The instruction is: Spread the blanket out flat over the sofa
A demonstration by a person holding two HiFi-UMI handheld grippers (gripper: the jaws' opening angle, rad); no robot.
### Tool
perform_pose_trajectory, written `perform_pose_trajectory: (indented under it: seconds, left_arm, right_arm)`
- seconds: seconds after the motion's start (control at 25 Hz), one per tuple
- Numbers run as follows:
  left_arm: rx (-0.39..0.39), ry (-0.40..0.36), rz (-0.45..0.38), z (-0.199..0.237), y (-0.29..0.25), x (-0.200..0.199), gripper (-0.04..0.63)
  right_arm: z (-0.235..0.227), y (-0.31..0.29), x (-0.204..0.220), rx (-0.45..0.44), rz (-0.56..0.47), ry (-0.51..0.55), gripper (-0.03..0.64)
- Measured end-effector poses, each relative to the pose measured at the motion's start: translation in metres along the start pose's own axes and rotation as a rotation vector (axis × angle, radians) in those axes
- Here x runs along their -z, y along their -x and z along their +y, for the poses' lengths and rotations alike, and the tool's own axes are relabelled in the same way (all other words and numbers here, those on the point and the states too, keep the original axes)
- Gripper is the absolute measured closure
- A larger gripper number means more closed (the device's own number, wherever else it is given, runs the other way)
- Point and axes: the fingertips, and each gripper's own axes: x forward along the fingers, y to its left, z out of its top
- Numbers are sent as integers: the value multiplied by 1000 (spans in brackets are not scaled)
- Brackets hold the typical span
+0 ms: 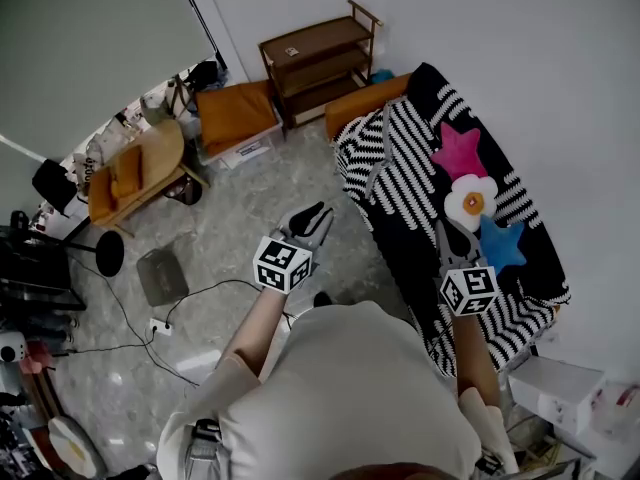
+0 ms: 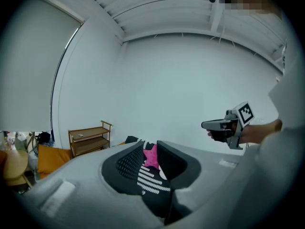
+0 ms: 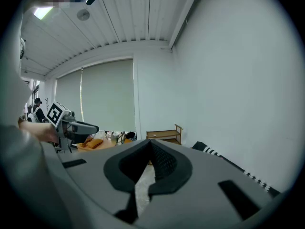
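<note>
A black-and-white striped blanket (image 1: 400, 158) lies spread along the orange sofa (image 1: 365, 103) against the right wall. On it rest a pink star cushion (image 1: 458, 151), a white flower cushion (image 1: 470, 200) and a blue star cushion (image 1: 500, 243). My left gripper (image 1: 310, 220) hangs over the floor just left of the sofa, open and empty. Between its fingers the left gripper view shows the blanket (image 2: 145, 175) and pink star (image 2: 151, 157). My right gripper (image 1: 455, 240) is above the blanket's near part, beside the blue star, its tips (image 3: 150, 144) meeting with nothing held.
A wooden shelf unit (image 1: 320, 58) stands at the sofa's far end, an orange cushion (image 1: 235, 113) beside it. A round wooden table (image 1: 140, 163), a grey floor pad (image 1: 160, 273) and cables with a power strip (image 1: 160, 325) lie left. White boxes (image 1: 560, 388) sit near right.
</note>
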Motion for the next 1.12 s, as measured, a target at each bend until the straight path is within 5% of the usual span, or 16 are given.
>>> perform_pose_trajectory:
  seconds: [0.36,1.12]
  left_arm:
    - [11,11,7,18,13,6,440]
    - [57,1,39,72,50,25,440]
  right_arm:
    - [23,-11,4,5,18,-3,612]
    - [81,-36,12,68,38,-1,612]
